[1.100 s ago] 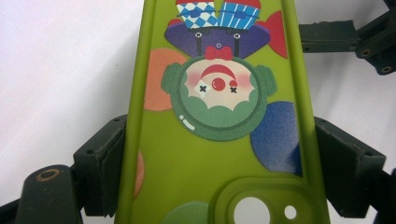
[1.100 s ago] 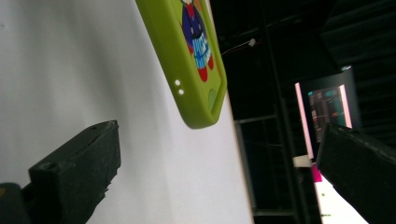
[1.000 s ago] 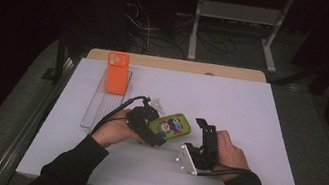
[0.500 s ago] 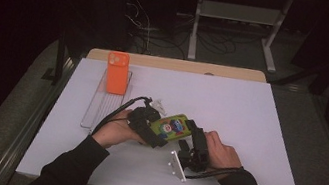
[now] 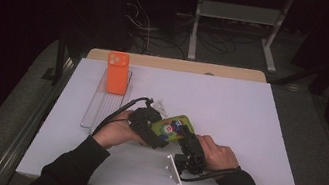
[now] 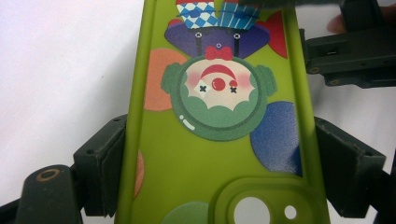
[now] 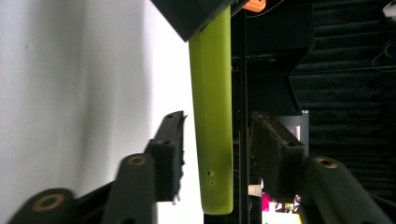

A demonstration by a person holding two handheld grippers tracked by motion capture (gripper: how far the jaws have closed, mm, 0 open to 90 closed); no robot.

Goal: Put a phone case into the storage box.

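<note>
Between the jaws of the left gripper point(image 6: 219, 154): the green phone case point(image 6: 210, 186), clamped firmly by its two long edges, back side up, lifted a little above the white table point(image 5: 248, 127). At the far end of the case, seen from this gripper, waits the right gripper point(image 7: 215, 140). Has just been closing its jaws, with the short end of the case standing edge-on between them. Does not press yet: a thin gap remains on each side, so counts as apart.

Seems to be about midway, as a judgement: picking up and holding with the left side done, second grip from the right side begun but not finished. Left to do, probably: closing the right jaws fully on the case, then passing it over or bending it. Cannot tell which.

Farther away, beyond the left gripper and well apart from it: an orange phone point(image 5: 116, 73) standing on a clear rack point(image 5: 99, 107), untouched.

On the case: no readable writing and no brand name. Only a drawing of a clown face with red nose, green hair, red bow, checkered hat, and coloured dots around.
</note>
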